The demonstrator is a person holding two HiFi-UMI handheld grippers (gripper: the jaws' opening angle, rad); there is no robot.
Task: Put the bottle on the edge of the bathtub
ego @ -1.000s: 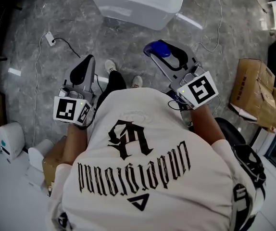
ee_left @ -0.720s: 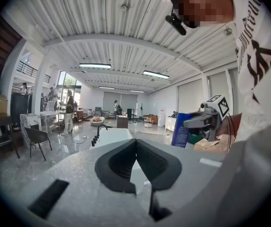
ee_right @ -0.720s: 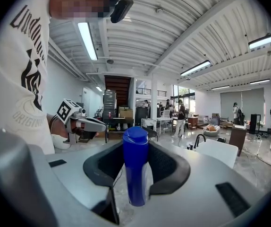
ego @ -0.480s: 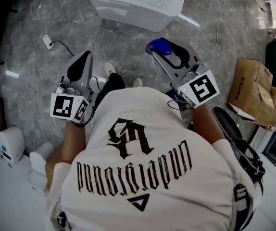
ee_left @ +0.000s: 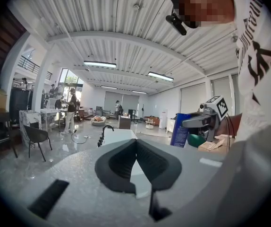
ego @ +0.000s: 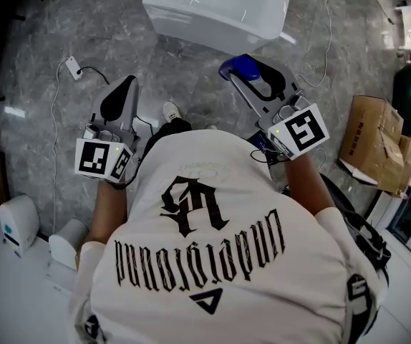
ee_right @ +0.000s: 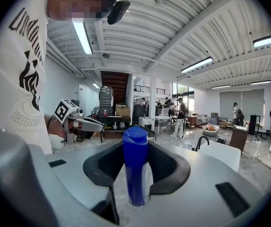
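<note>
The blue-capped bottle [ee_right: 135,169] stands upright between the black pads of my right gripper [ee_right: 136,167], which is shut on it. In the head view the bottle [ego: 241,68] shows as a blue patch at the tip of the right gripper [ego: 237,73], held over the grey floor short of the white bathtub [ego: 220,6]. The bathtub [ee_right: 222,153] with its black faucet [ee_right: 201,142] lies ahead to the right. My left gripper [ego: 119,86] hangs at the left, its pads [ee_left: 121,161] closed together on nothing. The bathtub [ee_left: 118,136] shows beyond them.
A cardboard box [ego: 377,138] sits on the floor at the right. A power strip [ego: 71,66] with its cable lies at the left. White devices [ego: 16,219] stand at the lower left. A black chair [ee_left: 36,137] and distant people are in the hall.
The bathtub has shifted right and sits slightly lower in the head view as the person steps forward. Both grippers keep their pose, the right still holding the bottle.
</note>
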